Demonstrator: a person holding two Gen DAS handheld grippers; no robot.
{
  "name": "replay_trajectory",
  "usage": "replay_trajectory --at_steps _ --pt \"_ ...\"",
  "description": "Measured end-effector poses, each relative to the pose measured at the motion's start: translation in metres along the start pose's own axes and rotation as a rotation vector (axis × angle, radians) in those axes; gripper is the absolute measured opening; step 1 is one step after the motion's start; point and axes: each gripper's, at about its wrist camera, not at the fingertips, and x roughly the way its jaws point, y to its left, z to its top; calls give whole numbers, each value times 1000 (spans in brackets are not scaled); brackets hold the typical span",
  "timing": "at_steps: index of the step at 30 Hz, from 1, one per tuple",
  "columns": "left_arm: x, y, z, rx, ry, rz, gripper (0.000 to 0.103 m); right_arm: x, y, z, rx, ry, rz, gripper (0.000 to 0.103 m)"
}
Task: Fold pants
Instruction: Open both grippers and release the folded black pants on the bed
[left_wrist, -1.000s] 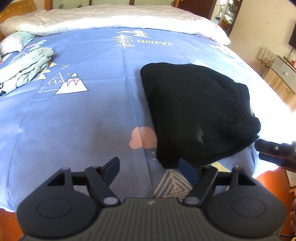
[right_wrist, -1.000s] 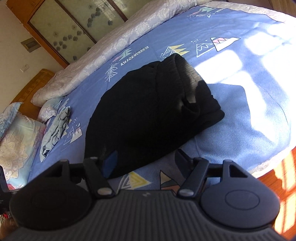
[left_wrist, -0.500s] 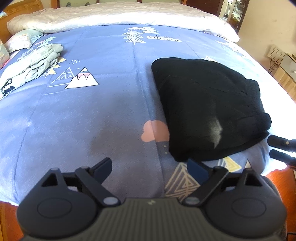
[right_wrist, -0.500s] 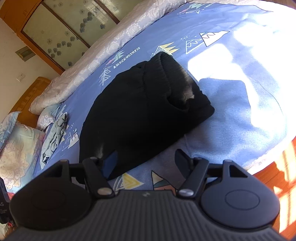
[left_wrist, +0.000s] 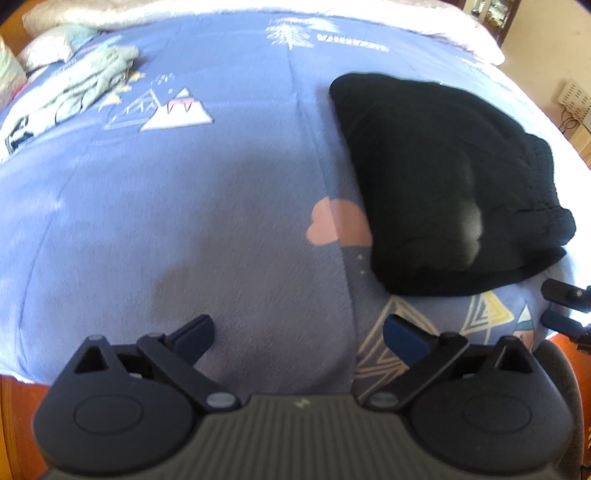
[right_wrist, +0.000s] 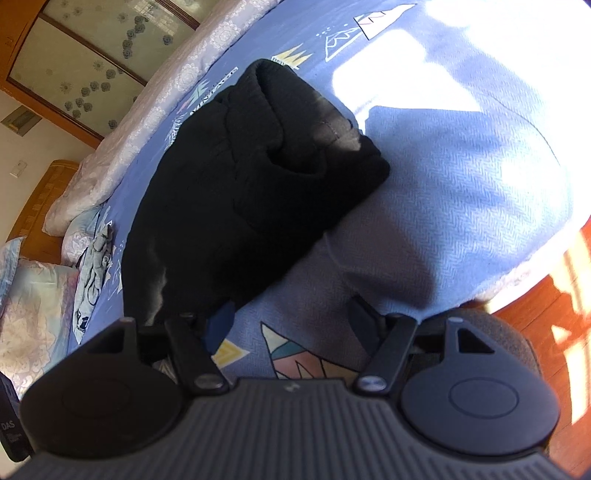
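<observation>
The folded black pants (left_wrist: 443, 177) lie on the blue patterned bedspread (left_wrist: 184, 203), to the right in the left wrist view. My left gripper (left_wrist: 299, 328) hovers over bare bedspread near the bed's front edge, left of the pants' near corner. Its jaws are opening wide with nothing between them. In the right wrist view the pants (right_wrist: 251, 192) fill the middle left. My right gripper (right_wrist: 291, 315) stands open over the bedspread, its left finger beside the pants' near edge and only bedspread between the jaws. The right gripper's fingers (left_wrist: 565, 306) also show at the left view's right edge.
A crumpled grey garment (left_wrist: 85, 81) lies at the far left of the bed, with pillows (right_wrist: 33, 314) beyond it. A white quilt (right_wrist: 155, 107) runs along the far side. Wooden floor (right_wrist: 554, 314) borders the bed's near edge. A glass-fronted wardrobe (right_wrist: 92, 55) stands behind.
The left jaws have spread much wider. Both grippers have sunk toward the bed's front edge. The pants lie as they did.
</observation>
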Motion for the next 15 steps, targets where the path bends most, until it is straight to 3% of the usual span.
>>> replay_trajectory --at_steps 15 --pt "3 7 -6 5 -14 -3 103 -8 -8 1 7 -2 24 74"
